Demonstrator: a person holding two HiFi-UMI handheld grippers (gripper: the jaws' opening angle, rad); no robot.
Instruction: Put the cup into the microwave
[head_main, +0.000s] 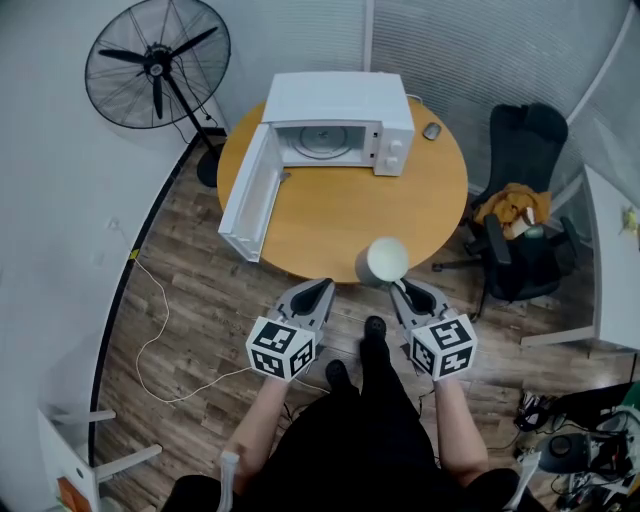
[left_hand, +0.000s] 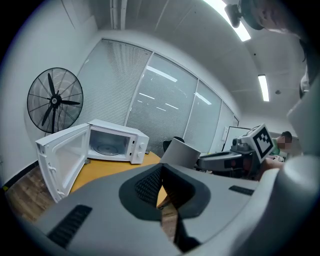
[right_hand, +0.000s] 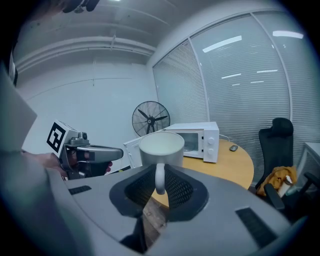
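A fan stands by the wall, left of the round table. A black chair holding an orange cloth stands to its right.

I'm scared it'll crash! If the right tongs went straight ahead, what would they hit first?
Probably the round table, since the right tongs, holding the cup, tilt slightly down; the open microwave stands beyond.

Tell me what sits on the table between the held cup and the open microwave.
Nothing: in the head view, only bare table lies between the cup and the microwave.
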